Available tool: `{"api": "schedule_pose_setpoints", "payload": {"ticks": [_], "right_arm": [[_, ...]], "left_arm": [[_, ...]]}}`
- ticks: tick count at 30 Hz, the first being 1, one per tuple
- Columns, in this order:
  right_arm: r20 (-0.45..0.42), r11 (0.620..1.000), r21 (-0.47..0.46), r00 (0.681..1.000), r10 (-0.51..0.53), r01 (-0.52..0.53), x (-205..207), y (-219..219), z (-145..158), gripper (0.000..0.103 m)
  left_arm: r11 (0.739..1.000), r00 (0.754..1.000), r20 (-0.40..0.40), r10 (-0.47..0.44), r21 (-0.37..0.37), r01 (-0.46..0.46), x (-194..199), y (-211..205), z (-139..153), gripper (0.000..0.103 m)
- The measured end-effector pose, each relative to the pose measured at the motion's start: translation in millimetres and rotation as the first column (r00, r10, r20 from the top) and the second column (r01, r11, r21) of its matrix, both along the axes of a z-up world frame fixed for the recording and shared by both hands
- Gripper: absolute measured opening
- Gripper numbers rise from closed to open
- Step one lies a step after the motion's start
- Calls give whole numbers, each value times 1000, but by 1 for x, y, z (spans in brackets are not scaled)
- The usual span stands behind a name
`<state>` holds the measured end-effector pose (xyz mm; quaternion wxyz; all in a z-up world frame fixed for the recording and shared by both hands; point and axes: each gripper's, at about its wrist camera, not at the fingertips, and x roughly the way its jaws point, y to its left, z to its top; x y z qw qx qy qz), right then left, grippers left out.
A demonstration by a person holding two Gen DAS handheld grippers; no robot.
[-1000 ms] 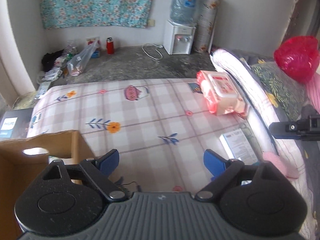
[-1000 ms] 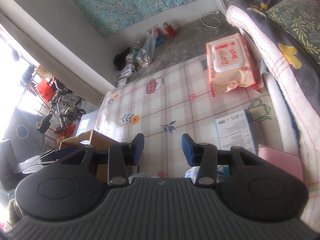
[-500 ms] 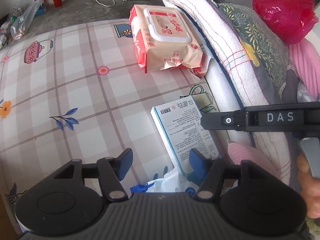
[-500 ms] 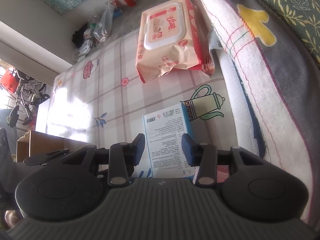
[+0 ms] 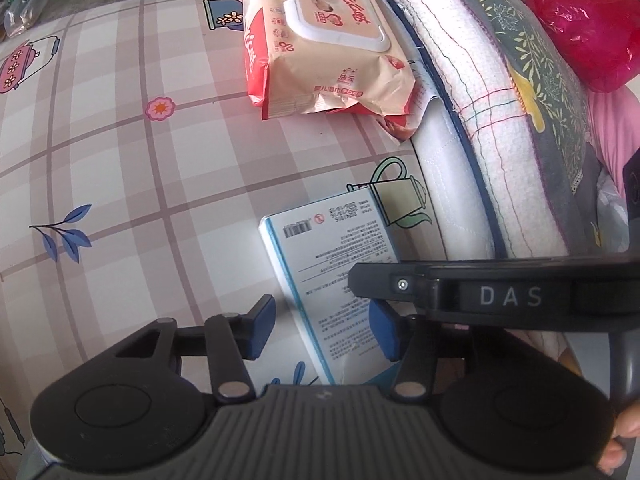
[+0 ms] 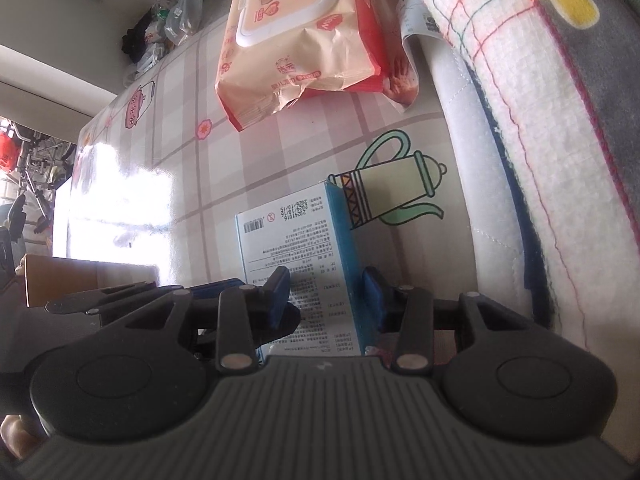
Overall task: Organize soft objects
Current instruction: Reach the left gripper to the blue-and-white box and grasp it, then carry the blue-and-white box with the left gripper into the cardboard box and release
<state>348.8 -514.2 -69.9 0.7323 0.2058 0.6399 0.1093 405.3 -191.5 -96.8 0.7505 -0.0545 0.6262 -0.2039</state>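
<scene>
A white and blue box lies flat on the checked mat, also in the right wrist view. My left gripper is open just above its near end, one finger on each side. My right gripper is open and low over the same box, jaws straddling its blue right edge; its arm crosses the left wrist view. A pink and red pack of wet wipes lies further off, also in the right view. A pink soft item shows behind the right fingers.
A rolled white blanket and grey leaf-print bedding run along the right. A red plastic bag lies on them. A cardboard box stands at the left. Clutter and bags line the far floor.
Both grippers have moved forward and down toward the white and blue box, which now sits between their fingers. Both stay open.
</scene>
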Motion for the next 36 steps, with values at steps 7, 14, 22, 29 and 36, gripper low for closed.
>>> {"api": "schedule_pose_setpoints", "payload": {"ticks": [7,14,22,29,36], "right_arm": [[29,998,52,999,-37,36,-3,-4,5,34],[151,995,78,986,-69,58,-9,0,52,34],[252,992,117,965,-75,47,-31,12,113,34],[305,992,124,952,-33,-6,-55,53,157,34],[354,986,137,934,39,-93,-78,118,204,34]], "left_arm": [[999,997,82,11,41,-14,-7,-8,16,51],[998,971,238,32,43,-44,-22,-3,65,51],[995,934,349,84,15,-95,-49,26,116,49],[989,895,427,132,5,-148,-84,68,152,49],[972,847,488,209,-14,-233,-119,134,183,49]]}}
